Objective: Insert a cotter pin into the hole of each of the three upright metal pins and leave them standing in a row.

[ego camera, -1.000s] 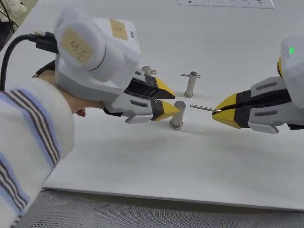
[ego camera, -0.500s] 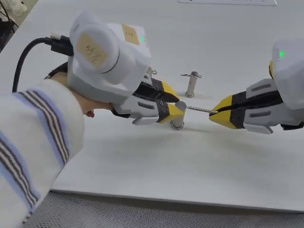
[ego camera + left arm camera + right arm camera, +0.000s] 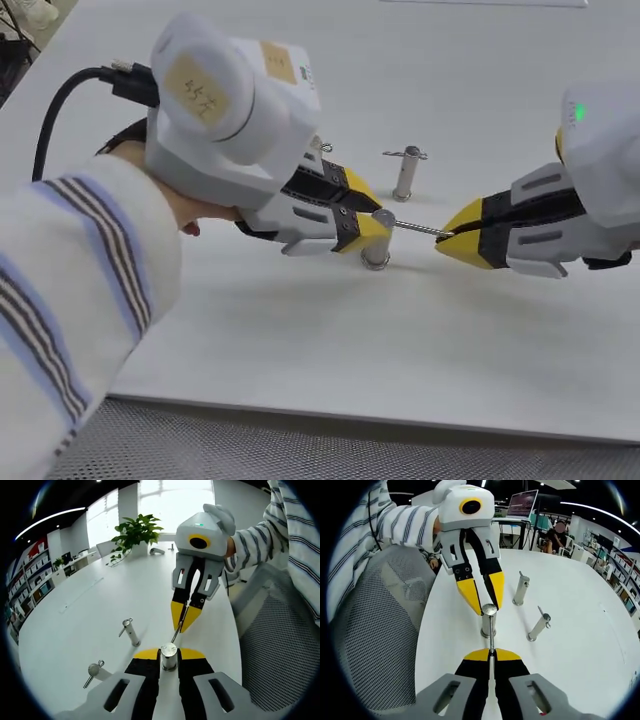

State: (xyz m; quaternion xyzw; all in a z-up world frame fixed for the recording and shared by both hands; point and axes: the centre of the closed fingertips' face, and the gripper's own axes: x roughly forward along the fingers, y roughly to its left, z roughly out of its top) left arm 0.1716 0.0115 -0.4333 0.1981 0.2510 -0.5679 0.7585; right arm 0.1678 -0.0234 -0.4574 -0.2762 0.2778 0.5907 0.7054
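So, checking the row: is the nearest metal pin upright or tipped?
Upright: the nearest metal pin stands on its base, between the fingers of the left gripper.

Bright, even overhead light; soft shadows on the white table [image 3: 300,330]; fisheye bending at edges.

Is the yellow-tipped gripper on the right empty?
No, the yellow-tipped right gripper pinches a thin metal cotter pin, its free end at the head of the upright silver metal pin between the left gripper's tips.
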